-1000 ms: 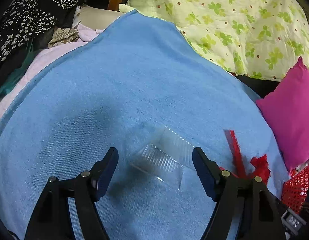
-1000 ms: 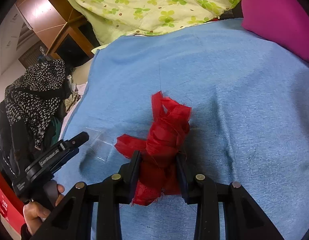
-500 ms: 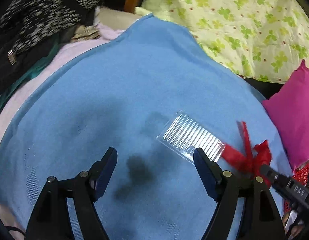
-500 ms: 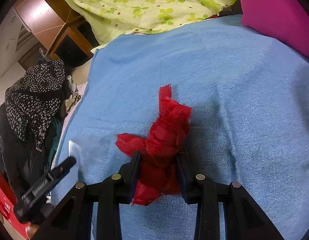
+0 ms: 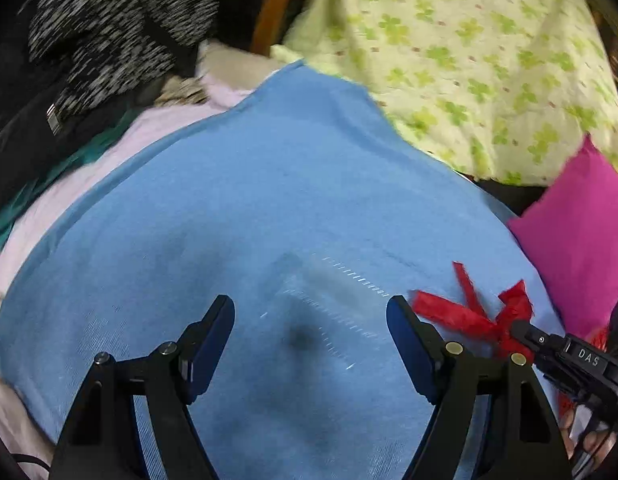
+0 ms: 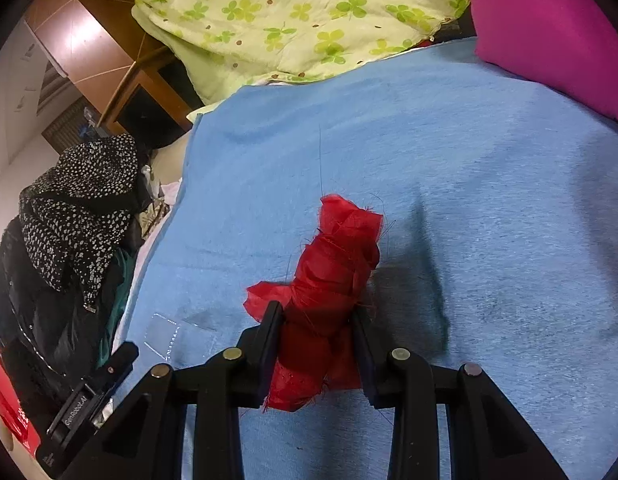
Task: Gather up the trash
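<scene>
Mostly the blue blanket (image 5: 269, 200) lies bare: a wide open stretch runs from both grippers up to its far edge, where the green clover-print quilt (image 5: 469, 60) overlaps it. Its left edge drops to a pale pink sheet (image 5: 121, 136) and a heap of dark speckled clothing (image 6: 77, 208); its right side is bounded by a magenta cushion (image 5: 581, 220). The left gripper (image 5: 311, 322) has its jaws spread wide and holds nothing; a clear ribbed plastic tray (image 5: 333, 304), blurred and hard to make out, lies flat on the blanket just ahead of and between them, untouched, and nothing can be made out inside it. The right gripper (image 6: 315, 330) has its jaws clamped on a crumpled wad of red fabric scrap (image 6: 333, 268), which sticks out forward past the tips and rests on the blanket close beside the tray. A red object (image 6: 9, 404) shows at the lower left edge of the right wrist view, too cut off to identify.
</scene>
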Demonstrator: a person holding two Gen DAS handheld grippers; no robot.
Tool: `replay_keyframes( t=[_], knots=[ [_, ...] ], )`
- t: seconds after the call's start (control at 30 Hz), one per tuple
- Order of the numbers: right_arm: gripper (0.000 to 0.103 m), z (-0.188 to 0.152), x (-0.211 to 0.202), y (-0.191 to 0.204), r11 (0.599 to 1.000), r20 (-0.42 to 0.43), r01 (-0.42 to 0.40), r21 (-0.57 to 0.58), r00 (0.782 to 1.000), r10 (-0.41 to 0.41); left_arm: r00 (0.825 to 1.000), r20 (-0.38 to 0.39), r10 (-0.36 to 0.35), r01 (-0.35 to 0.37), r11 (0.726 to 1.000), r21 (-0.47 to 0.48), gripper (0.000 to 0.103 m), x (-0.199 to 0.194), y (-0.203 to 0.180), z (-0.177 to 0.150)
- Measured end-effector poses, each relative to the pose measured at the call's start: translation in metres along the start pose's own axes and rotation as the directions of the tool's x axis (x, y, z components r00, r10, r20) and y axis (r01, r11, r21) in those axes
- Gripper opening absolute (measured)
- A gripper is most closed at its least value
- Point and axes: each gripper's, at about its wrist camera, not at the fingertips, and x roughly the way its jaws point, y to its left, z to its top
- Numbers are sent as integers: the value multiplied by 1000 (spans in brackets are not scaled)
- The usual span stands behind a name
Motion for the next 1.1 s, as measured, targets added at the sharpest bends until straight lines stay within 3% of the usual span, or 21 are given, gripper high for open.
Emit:
replay_keyframes(
  t=[0.1, 0.3, 0.63, 0.87, 1.1],
  knots=[
    [36, 0, -2, -3, 1000, 4, 4, -1, 1000, -4, 1000, -18, -16, 16, 999, 35, 81, 11, -9, 4],
    [36, 4, -3, -9, 1000, 2, -13, 18, 1000, 13, 993, -110, -51, 48, 998, -28, 81, 37, -9, 2],
    [37, 6, -2, -10, 999, -1, -29, 20, 1000, 29, 988, -136, -70, 64, 997, -46, 81, 52, 2, 10],
    [37, 12, -6, -22, 999, 28, 0, 42, 1000, -1, 986, -161, -51, 37, 995, -88, 81, 50, 22, 21],
    [37, 14, -11, -31, 998, 53, 40, 53, 998, -43, 987, -156, -25, 15, 998, -68, 81, 32, 31, 25]
  ],
)
